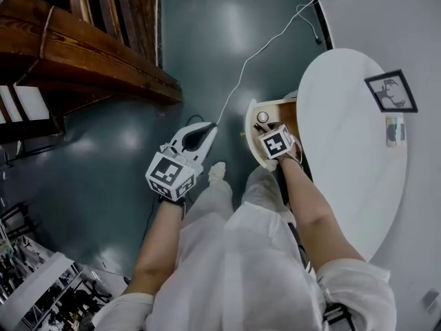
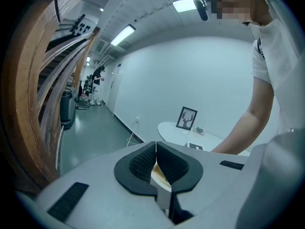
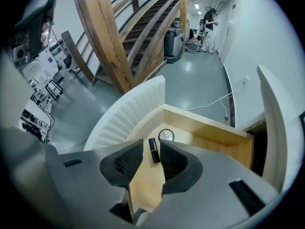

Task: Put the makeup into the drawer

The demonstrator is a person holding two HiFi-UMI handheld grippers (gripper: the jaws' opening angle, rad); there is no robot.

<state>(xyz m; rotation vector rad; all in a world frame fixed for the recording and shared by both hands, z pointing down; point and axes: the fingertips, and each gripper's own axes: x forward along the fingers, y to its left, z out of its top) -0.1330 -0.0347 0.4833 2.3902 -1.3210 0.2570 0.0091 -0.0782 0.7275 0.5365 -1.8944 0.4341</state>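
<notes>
head view first: the person stands over the open drawer (image 1: 249,129), pulled out from under the white round table (image 1: 351,185). the right gripper (image 1: 274,147) hangs over the drawer's wooden inside and points steeply down, which fits a straight drop into it. a round compact (image 1: 262,117) sits in there, just beside it. the left gripper (image 1: 205,133) is held off to the side over the dark floor (image 1: 103,164), well apart from the drawer. i'd guess that's to keep it out of the working hand's way.

left gripper view: its pads (image 2: 143,163) are pressed together with nothing between them, so this one carries nothing. beyond them is the table, with a framed deer picture (image 2: 187,118) on it.

right gripper view: the jaws stand apart and touch nothing. down between them a black lipstick tube (image 3: 153,150) lies flat on the drawer floor, just beside the round compact and behind the drawer's ribbed front. i'd say this piece of makeup is in, and what's left is likely shutting the drawer.
</notes>
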